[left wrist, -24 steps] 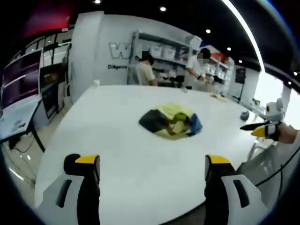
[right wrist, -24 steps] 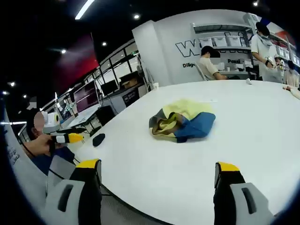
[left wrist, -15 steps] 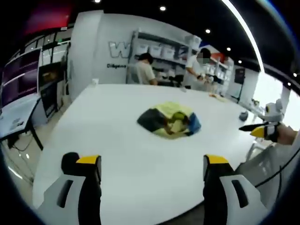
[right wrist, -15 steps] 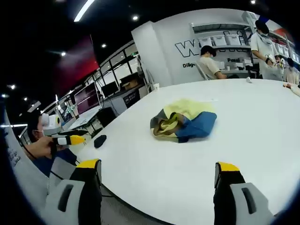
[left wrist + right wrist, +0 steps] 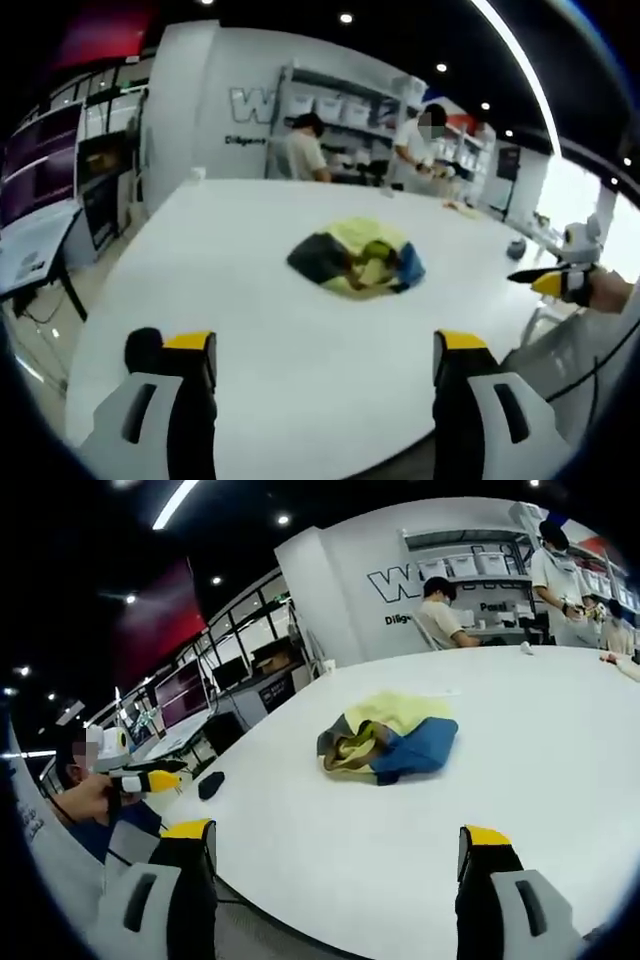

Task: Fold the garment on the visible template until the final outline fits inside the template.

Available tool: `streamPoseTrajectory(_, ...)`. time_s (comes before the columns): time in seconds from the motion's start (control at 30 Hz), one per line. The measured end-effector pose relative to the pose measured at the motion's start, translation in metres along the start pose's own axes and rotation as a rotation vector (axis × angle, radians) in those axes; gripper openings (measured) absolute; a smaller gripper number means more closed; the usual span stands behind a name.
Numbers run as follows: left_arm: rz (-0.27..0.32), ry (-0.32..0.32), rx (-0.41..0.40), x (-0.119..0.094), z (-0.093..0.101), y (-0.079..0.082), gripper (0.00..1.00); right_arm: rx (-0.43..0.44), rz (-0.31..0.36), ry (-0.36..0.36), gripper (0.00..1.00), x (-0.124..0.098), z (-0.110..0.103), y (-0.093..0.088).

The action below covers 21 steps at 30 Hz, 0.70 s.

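Garment (image 5: 352, 268) crumpled in a heap mid-table (image 5: 250, 340), yellow, blue and dark panels bunched together, unfolded. Well apart from both tongs, nothing touching it.

Left gripper (image 5: 320, 355): jaws spread wide, released, nothing between them, hovering over near table edge. Right gripper (image 5: 335, 845): same, jaws wide apart, empty, also at the near edge.

Left gripper view: garment seen with the dark panel on the left and a blue patch on the right; right gripper's yellow tip entering at the right edge, held in a hand (image 5: 608, 290). Two people at shelving (image 5: 350, 110) behind the table.

Right gripper view: garment (image 5: 388, 742) from the other side, blue part toward the front right, yellow behind. Small dark object (image 5: 210, 785) lying near the table's left edge. Left gripper's yellow tip coming in from the left. Row of monitors (image 5: 190, 685) along the left wall.

No template outline discernible on the white tabletop in either view.
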<state>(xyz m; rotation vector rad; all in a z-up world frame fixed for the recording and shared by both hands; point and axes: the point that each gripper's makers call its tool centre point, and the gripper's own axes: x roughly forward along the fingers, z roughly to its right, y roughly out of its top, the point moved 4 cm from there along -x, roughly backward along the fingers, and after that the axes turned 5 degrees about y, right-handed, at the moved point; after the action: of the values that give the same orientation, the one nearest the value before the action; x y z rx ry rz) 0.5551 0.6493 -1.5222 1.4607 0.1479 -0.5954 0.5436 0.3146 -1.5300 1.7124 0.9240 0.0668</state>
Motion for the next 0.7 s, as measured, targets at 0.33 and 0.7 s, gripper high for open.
streamPoseTrajectory(0.33,0.011,-0.015,-0.002,0.001,0.003,0.004,0.83,-0.022,0.001,-0.002,0.99,0.001,-0.002,0.006)
streamPoseTrajectory(0.7,0.013,-0.013,-0.009,0.005,-0.004,0.005,0.8,-0.069,-0.006,-0.002,0.99,0.002,0.005,0.011)
